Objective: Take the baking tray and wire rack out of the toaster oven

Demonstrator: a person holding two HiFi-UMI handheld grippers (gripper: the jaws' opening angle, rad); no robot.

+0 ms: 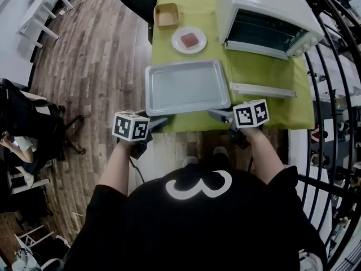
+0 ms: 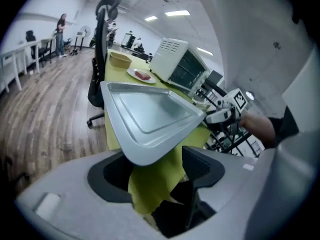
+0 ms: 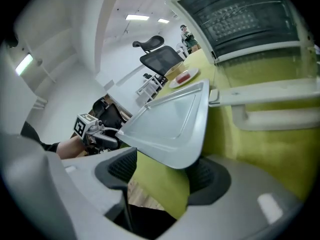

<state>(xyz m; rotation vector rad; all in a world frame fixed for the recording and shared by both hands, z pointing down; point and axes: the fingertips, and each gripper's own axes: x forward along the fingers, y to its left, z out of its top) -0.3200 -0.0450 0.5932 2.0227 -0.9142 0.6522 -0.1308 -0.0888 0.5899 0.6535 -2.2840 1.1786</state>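
- The baking tray (image 1: 188, 87) lies flat and empty on the green tablecloth (image 1: 265, 66), at centre frame in the head view, outside the toaster oven (image 1: 265, 16).
- Left gripper (image 2: 155, 174): jaws spread wide. The tray's near left corner sits between them, and the pads do not press on it.
- Right gripper (image 3: 165, 176): jaws spread wide. The tray's near right corner sits between them, ungripped.
- The toaster oven stands at upper right with its door (image 1: 262, 90) folded down. The wire rack (image 3: 240, 19) shows inside the cavity.
- A plate (image 1: 189, 40) lies just beyond the tray.

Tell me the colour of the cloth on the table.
The cloth is plain yellow-green; the head view shows it best.
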